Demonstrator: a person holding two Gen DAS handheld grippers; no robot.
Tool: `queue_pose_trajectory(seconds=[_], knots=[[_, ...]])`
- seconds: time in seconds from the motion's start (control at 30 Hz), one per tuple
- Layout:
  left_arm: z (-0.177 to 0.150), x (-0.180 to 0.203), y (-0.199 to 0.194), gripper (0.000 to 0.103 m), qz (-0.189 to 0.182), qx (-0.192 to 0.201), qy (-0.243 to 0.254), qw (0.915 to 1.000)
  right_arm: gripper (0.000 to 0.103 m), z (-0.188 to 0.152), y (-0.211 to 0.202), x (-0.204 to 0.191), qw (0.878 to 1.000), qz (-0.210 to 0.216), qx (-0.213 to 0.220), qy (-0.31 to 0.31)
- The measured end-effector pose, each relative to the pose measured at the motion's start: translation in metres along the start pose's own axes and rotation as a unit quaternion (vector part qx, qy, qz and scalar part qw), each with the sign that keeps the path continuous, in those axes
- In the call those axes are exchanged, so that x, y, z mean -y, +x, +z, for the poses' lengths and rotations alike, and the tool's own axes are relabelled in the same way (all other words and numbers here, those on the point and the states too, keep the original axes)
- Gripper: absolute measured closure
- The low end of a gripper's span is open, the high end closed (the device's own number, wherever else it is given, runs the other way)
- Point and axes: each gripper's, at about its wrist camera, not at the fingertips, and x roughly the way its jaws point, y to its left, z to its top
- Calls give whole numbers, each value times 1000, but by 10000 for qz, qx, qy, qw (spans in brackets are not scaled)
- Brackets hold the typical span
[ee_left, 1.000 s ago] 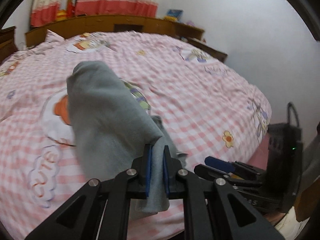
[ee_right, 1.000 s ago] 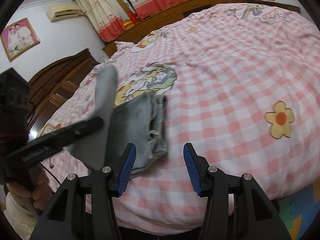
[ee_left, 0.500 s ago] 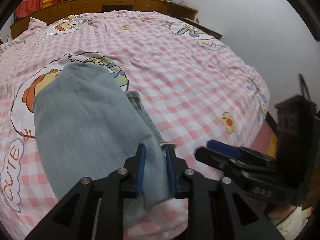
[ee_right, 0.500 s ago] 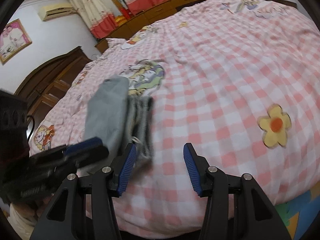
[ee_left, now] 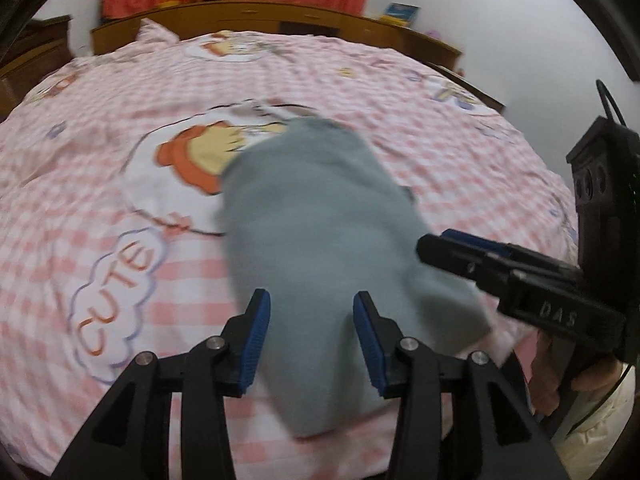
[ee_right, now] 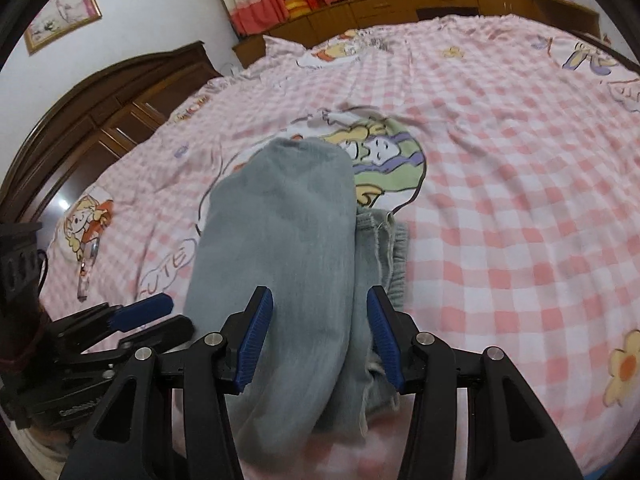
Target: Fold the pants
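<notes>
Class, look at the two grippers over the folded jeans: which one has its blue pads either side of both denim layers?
The right gripper: its open pads flank the jeans, top fold and waistband. The left gripper, just opening, straddles only the top fold.

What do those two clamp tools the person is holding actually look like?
Both the left gripper and the right gripper are black frames with silver bolts and two ribbed blue pads on the fingers. Seen from the left camera, the right tool has a boxy black body with a cable loop and pale lettering.
</notes>
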Motion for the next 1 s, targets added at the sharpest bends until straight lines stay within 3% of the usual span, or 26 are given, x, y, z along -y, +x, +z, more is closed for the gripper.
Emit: queue_pose_trajectory(seconds=[0.07,0.1,0.13,0.27,0.37,0.47,0.57,0.63,0.67,0.73,1.0], knots=[[-2,-10,2,58,62,24,-105,9999,65,-2,9,-1,9998,150,-103,7],[-3,-15,3,58,66,31,-172,9998,78,-3,10,-2,9998,158,-128,-30],[-4,-19,5,58,48,31,-240,9997,85,-3,8,-3,9999,72,-90,-71],[-8,-30,9,58,-37,-17,-415,9991,87,0,-19,-2,9994,182,290,47],[-7,-30,3,58,-102,223,-385,9990,87,-3,-25,-2,9992,-202,340,-104],[-2,-26,4,58,-154,294,-339,9989,85,-9,-7,11,9990,-443,95,45],[1,-25,17,58,-258,169,-450,9985,75,-12,0,24,9985,-390,92,378],[2,-24,24,58,-365,108,-542,9978,48,-13,-3,27,9975,-510,114,467],[2,-23,27,55,-412,102,-555,9976,44,-13,-5,29,9964,-672,118,495],[2,-23,31,50,-421,103,-550,9975,42,-16,-11,31,9957,-726,216,525],[2,-18,47,41,-459,104,-699,9964,41,-23,13,47,9962,-26,92,868]])
